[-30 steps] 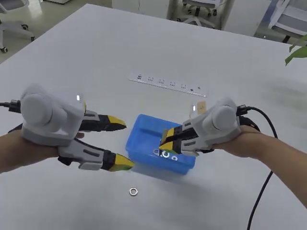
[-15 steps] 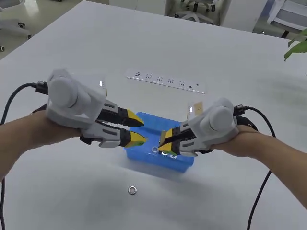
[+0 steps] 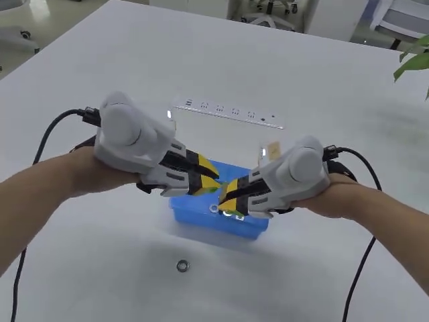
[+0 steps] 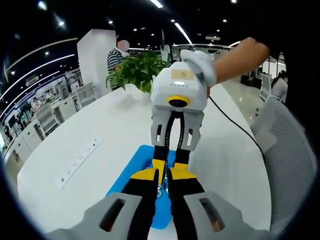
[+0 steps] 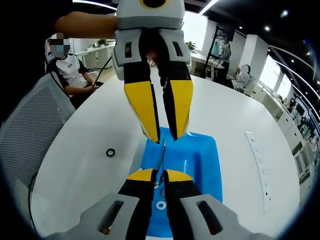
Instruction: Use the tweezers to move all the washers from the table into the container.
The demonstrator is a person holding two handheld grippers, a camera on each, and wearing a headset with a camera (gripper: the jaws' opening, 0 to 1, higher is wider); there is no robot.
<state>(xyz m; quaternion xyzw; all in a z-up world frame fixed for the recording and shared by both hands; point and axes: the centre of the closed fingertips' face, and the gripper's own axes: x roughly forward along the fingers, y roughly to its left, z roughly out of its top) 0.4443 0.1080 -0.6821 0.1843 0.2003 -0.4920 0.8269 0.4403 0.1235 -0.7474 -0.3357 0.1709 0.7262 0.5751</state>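
On the table (image 3: 301, 87), over the blue container (image 3: 201, 218), my right gripper (image 3: 225, 195) clamps the tweezers (image 5: 162, 150). Whether my left gripper (image 3: 212, 182) pinches them, I cannot tell. One washer (image 3: 182, 266) lies on the near side, outside the container. Colliding jaws could knock the tweezers loose.

The left gripper (image 3: 211, 183) and right gripper (image 3: 226, 196) are covering the blue container (image 3: 214, 225) at 12 o'clock (some washers (image 5: 161, 205) are hiding too).

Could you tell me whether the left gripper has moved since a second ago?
Yes. The left gripper has moved rightward, from beside the blue container to above it, close to the right gripper.
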